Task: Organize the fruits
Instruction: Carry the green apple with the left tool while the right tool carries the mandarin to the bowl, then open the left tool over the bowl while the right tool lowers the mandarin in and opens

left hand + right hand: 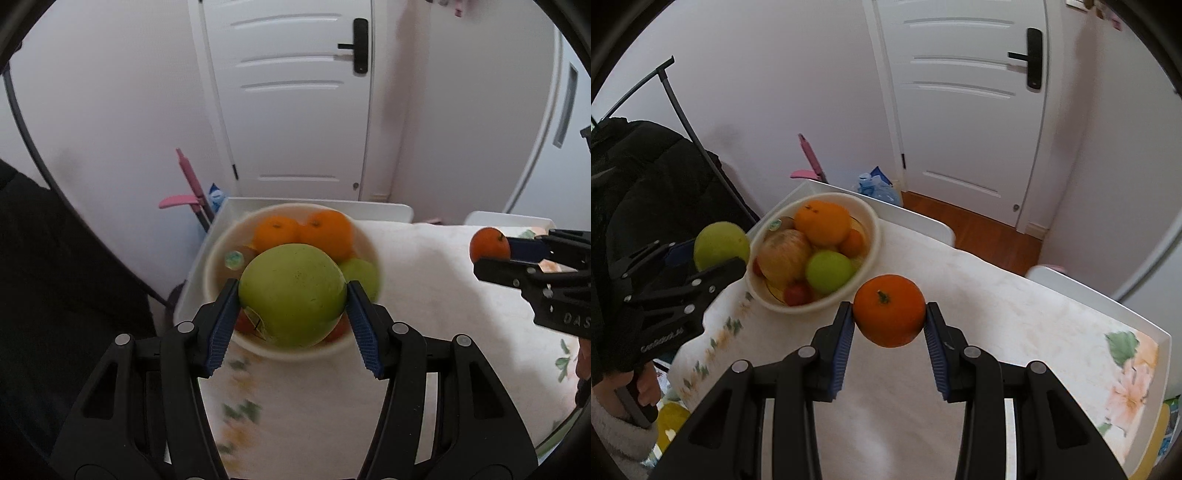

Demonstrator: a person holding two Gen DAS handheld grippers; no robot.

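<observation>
My left gripper (291, 291) is shut on a big green apple (291, 291) and holds it just above the near rim of a cream bowl (221, 258). The bowl holds two oranges (325, 229), another green apple (364, 275) and small red fruits. In the right wrist view the left gripper (716, 254) with its green apple (720, 243) is left of the bowl (873, 236). My right gripper (889, 314) is shut on an orange (889, 310), above the tablecloth right of the bowl. It also shows in the left wrist view (491, 254) with the orange (487, 245).
The table has a white floral cloth (1015, 332) and raised white edges (912, 214). A white door (967, 110) stands behind. A black jacket (639, 177) hangs on a rack at the left. A pink tool (188, 184) and a blue bag (879, 188) are behind the table.
</observation>
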